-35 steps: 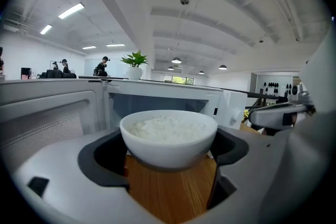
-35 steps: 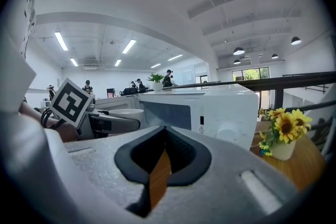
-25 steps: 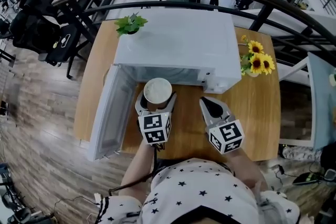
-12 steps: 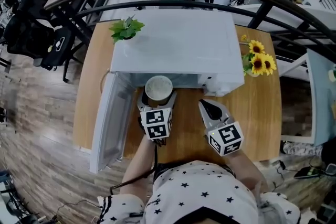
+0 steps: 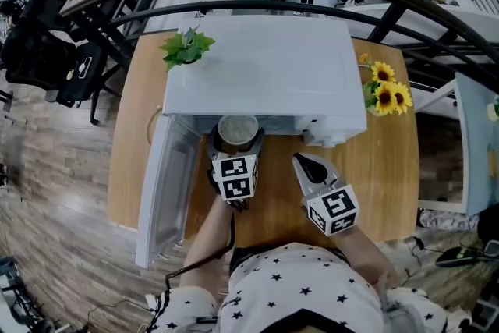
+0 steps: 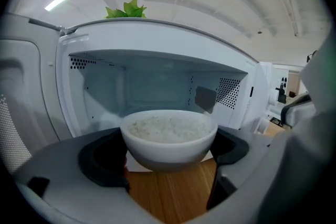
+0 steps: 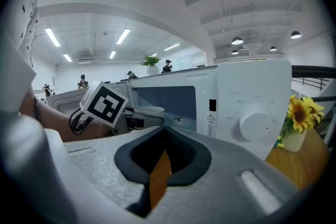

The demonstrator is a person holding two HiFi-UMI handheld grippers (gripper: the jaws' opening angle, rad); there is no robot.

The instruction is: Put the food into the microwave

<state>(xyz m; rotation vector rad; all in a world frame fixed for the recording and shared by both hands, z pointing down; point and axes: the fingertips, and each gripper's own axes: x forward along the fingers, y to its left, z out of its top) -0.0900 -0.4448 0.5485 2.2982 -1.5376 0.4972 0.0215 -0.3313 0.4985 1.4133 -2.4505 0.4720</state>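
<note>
Left gripper [image 6: 169, 162] pinching a white ceramic bowl of cooked rice [image 6: 169, 138] at the mouth of an open white microwave oven [image 5: 265, 66].

Left jaws: clamped on opposite sides of the bowl, which sits level between the black pads, clear of the light wooden table [image 5: 378, 168] and just at the cavity's front edge. Right gripper [image 7: 157, 176]: jaws pressed nearly together on nothing, a sliver of table showing between them; held over the table before the control panel. Microwave door [image 5: 164, 191]: swung open to the left. Green potted plant [image 5: 185, 47]: on the microwave's far left corner. Vase of sunflowers [image 5: 383, 93]: on the table, right of the microwave.
</note>
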